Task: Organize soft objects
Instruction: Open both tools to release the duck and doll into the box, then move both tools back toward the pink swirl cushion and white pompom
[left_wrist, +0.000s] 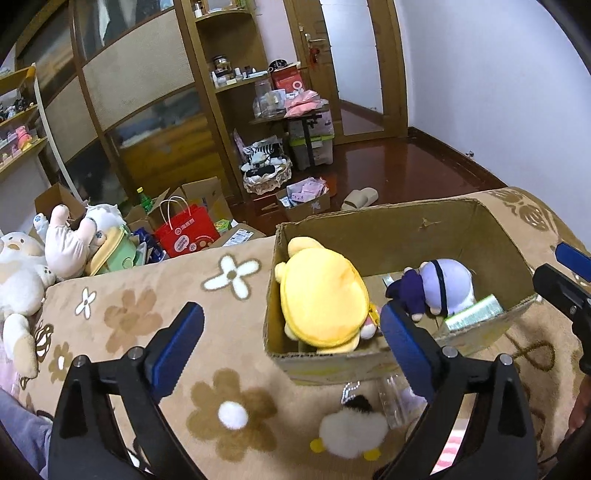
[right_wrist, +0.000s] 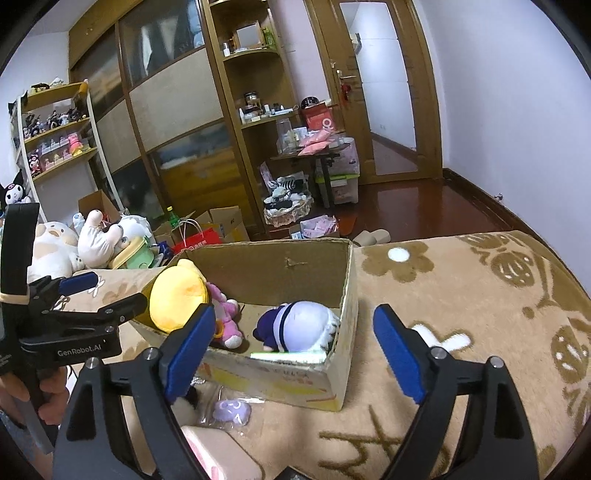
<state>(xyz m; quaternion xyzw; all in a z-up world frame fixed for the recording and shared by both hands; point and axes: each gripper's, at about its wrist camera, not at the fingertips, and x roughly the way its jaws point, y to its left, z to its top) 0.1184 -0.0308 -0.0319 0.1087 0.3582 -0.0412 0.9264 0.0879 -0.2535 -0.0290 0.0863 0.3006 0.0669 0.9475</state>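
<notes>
Floral blanket (left_wrist: 147, 306) in a cluttered room; cardboard box (left_wrist: 461, 225) holds yellow plush (left_wrist: 321, 299) and purple, perhaps doll, plush (left_wrist: 443, 288); left gripper (left_wrist: 291, 332) and right gripper (right_wrist: 293, 347) spread, empty

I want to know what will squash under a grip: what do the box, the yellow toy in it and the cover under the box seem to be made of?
The box: brown corrugated cardboard, matte, with frayed, dented edges. The yellow toy: soft plush fabric, apparently stuffed, judging by its rounded, seamed, fuzzy surface. The cover: thick velvety or fleece textile with a flower pattern, its short pile looking matte; the exact fibre cannot be told.
</notes>
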